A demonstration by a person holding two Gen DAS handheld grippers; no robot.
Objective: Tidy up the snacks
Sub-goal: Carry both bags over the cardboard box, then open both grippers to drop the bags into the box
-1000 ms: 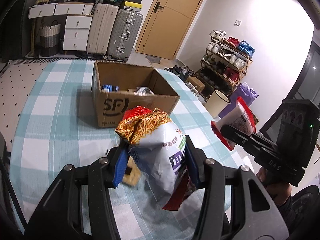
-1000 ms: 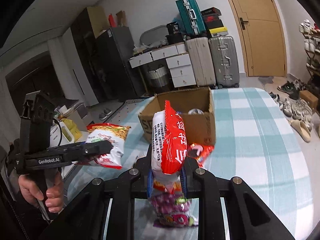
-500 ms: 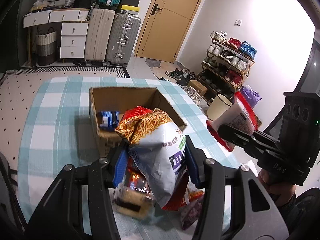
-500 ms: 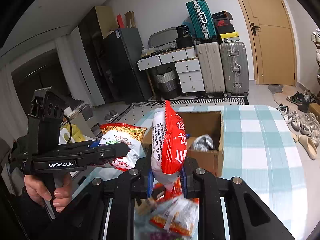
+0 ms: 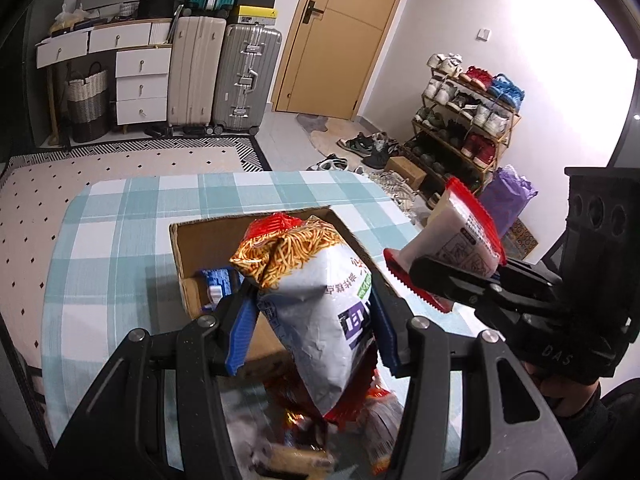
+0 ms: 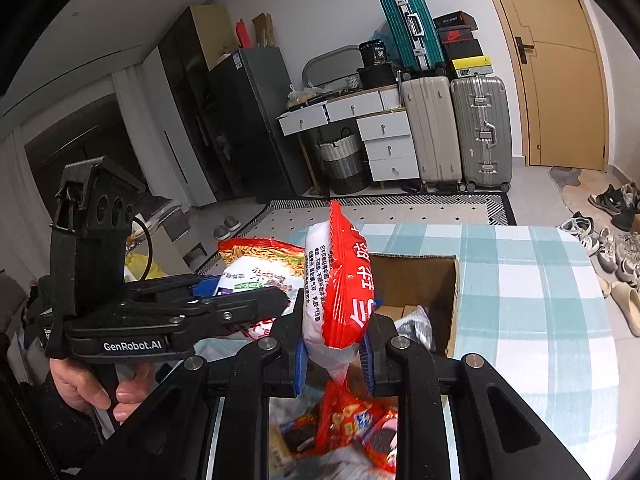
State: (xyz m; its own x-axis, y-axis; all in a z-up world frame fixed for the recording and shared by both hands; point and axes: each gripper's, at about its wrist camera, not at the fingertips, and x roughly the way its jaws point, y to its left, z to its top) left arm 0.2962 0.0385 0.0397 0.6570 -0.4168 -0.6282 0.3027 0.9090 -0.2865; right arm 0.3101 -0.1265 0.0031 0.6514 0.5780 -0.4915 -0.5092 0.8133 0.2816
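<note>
Left wrist view, grey noodle-print snack bag (image 5: 320,312), crinkled, upright in left claw (image 5: 310,324)

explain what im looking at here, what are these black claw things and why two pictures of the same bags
There is no robot: a person holds a black two-finger clamp in each hand, each with a camera looking along its fingers, so you get two views of one moment. In the left view, the left gripper pinches a white noodle-snack bag. In the right view, the right gripper pinches a red-and-white bag. Each camera also sees the other clamp from the side. Ahead, on the checked tablecloth, is an open cardboard box with some packets inside. More snack packets lie blurred below.
</note>
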